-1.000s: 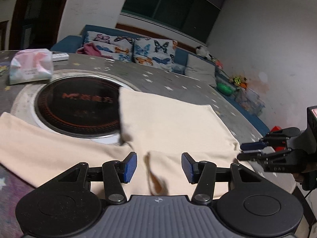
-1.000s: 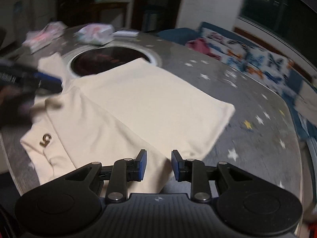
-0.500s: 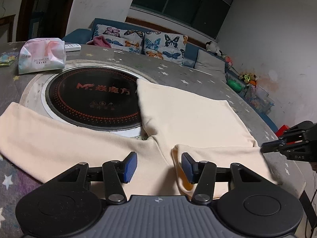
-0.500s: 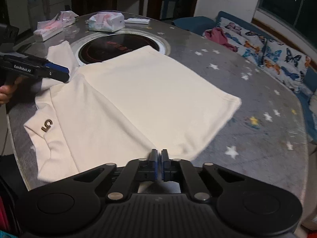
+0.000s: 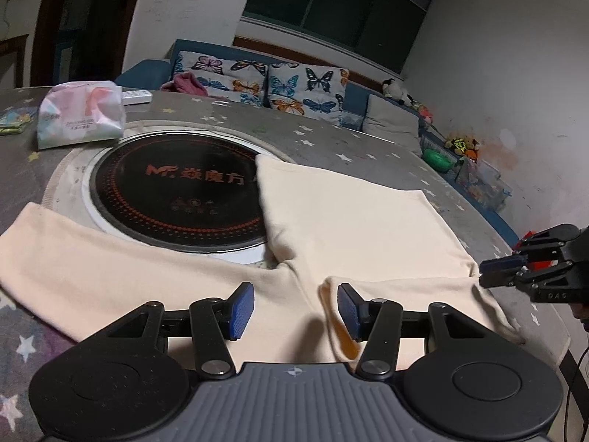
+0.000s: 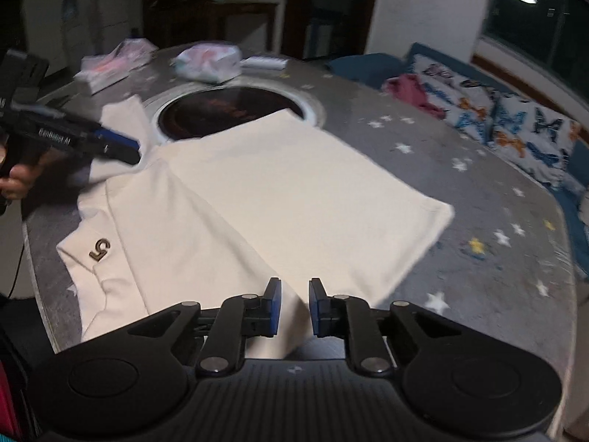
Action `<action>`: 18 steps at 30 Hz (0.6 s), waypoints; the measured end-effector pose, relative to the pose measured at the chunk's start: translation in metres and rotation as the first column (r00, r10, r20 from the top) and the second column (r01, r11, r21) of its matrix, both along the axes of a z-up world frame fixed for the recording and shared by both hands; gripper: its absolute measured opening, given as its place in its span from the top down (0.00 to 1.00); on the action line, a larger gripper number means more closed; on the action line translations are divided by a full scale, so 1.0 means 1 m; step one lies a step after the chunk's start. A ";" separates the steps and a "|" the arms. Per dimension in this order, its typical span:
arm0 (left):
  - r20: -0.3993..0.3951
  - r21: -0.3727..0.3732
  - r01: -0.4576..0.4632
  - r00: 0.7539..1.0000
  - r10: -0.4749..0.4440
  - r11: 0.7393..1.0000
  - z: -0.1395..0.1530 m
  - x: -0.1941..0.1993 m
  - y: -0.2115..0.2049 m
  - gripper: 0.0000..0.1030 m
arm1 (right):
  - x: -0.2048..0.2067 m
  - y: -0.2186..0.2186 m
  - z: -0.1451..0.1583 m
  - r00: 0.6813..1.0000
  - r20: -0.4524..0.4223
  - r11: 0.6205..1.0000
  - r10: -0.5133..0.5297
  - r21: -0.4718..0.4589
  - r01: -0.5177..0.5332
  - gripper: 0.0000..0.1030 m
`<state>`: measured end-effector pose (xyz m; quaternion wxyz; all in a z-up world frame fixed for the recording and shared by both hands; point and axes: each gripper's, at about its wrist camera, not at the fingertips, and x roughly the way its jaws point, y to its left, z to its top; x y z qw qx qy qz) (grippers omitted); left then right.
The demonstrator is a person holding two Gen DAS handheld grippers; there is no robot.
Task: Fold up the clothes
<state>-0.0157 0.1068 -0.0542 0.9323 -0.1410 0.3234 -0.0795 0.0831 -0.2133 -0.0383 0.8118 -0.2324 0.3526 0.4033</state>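
Observation:
A cream shirt (image 5: 349, 221) lies on the round table, its body folded over and one long sleeve (image 5: 92, 258) stretched to the left. A small "5" mark (image 6: 100, 249) shows near its edge. My left gripper (image 5: 296, 307) hovers open just above the cloth where sleeve and body meet, nothing pinched; it also shows as the left gripper (image 6: 117, 147) in the right wrist view. My right gripper (image 6: 294, 305) sits over the shirt's near corner. Its jaws are opening, with cloth showing in the narrow gap and the pads not pressing it. In the left wrist view, the right gripper (image 5: 493, 272) is at the shirt's right edge.
A black round hob (image 5: 176, 199) sits in the middle of the star-patterned table (image 6: 515, 258), partly under the shirt. A tissue pack (image 5: 81, 114) and a remote (image 5: 136, 96) lie at the far side. A sofa with butterfly cushions (image 5: 257, 81) stands behind.
My right jaws closed fully half a second ago and now stand slightly apart again. The left gripper stays open in about the same place. The shirt lies as before.

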 end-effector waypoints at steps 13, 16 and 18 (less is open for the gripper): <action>-0.004 0.004 -0.017 1.000 0.017 1.000 -0.005 0.000 0.007 0.48 | 0.002 -0.007 0.000 0.999 -0.051 0.997 0.020 -0.072 -0.023 0.96; -0.006 0.007 -0.022 1.000 0.022 1.000 -0.004 0.000 0.006 0.48 | 0.003 -0.013 -0.004 0.998 -0.052 0.998 -0.023 -0.058 0.020 0.96; -0.009 0.010 -0.027 1.000 0.027 1.000 -0.002 0.000 0.004 0.48 | 0.003 -0.016 -0.006 0.998 -0.046 0.998 -0.053 -0.037 0.051 0.93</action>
